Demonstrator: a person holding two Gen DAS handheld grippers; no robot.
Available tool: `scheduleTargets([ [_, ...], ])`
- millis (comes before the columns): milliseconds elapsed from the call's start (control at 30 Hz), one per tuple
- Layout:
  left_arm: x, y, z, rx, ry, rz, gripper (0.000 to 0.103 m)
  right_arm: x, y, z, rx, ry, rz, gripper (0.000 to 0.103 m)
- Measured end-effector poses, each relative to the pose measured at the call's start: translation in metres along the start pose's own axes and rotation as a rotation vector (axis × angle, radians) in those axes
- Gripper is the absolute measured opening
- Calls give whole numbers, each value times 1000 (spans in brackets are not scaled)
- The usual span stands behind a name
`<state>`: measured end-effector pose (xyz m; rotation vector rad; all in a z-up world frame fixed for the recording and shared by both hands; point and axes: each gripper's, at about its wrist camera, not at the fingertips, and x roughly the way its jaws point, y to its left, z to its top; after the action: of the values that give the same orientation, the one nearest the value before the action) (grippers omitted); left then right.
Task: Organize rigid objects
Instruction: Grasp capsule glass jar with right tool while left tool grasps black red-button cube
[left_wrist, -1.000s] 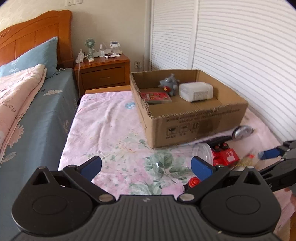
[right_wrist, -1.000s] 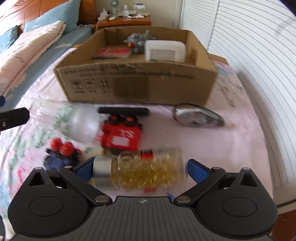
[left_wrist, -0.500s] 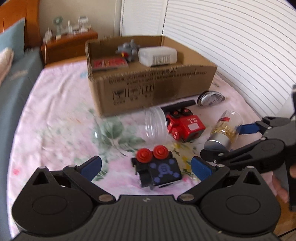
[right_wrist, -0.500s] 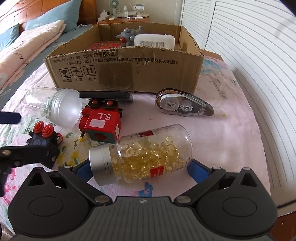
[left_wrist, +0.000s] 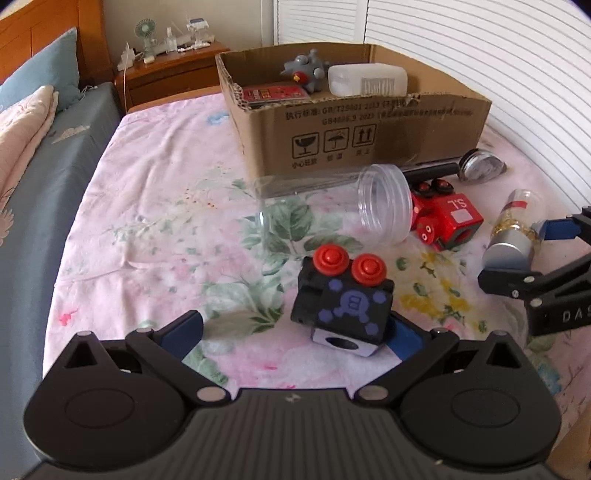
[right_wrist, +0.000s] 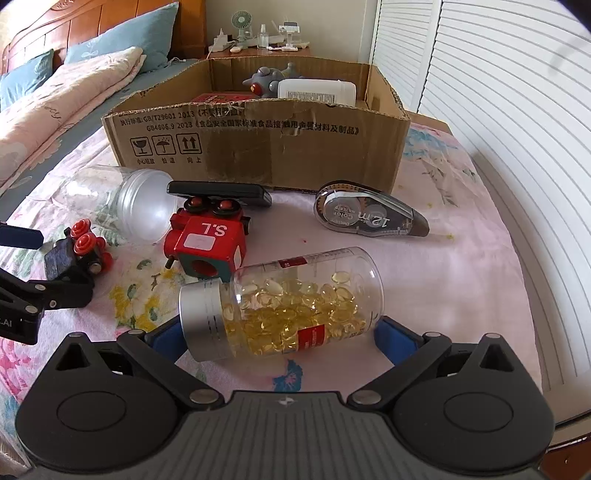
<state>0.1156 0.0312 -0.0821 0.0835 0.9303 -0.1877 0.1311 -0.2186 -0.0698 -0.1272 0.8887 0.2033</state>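
blue-padded left gripper (left_wrist: 295, 334) spread wide, black toy block (left_wrist: 341, 301) with red knobs lying between its fingers, nearer right pad. right gripper (right_wrist: 282, 334) also wide, straddling capsule bottle (right_wrist: 282, 304) lying on floral sheet (left_wrist: 147, 229). beyond: red toy block (right_wrist: 208, 245), clear jar (left_wrist: 354, 201), tape dispenser (right_wrist: 369, 216), cardboard box (right_wrist: 258, 147).

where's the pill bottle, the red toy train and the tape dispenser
pill bottle (right_wrist: 295, 306): right wrist view, on its clear body over the yellow capsules
red toy train (right_wrist: 207, 240): right wrist view, on the red top face by the S.L lettering
tape dispenser (right_wrist: 365, 218): right wrist view, on its clear casing near the 12m print
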Motion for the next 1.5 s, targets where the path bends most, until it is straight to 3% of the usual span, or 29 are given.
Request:
scheduleTargets([
  [200,-2,-11,-1,54,-46,-40,96,-1,0,-3,-1,-21,0,103],
  [467,-2,-23,2,121,-88,-106,74,-1,0,-5,-8,-33,6,103],
  [600,-5,-30,-2,163,-90,-141,72,-1,-1,-5,-14,-37,11,103],
  [733,-4,-28,-1,159,-97,-139,70,1,-2,-3,-34,-32,27,103],
  [867,-4,-27,0,141,-110,-127,60,3,-4,4,-56,11,45,103],
  [1167,-5,-26,0,137,-108,-125,57,-1,-5,14,-101,18,70,103],
  [1333,-5,-25,1,136,-101,-123,52,-5,-4,19,-123,18,84,98],
  [1500,-7,-27,1,178,-92,-121,51,-6,-2,19,-141,30,86,98],
])
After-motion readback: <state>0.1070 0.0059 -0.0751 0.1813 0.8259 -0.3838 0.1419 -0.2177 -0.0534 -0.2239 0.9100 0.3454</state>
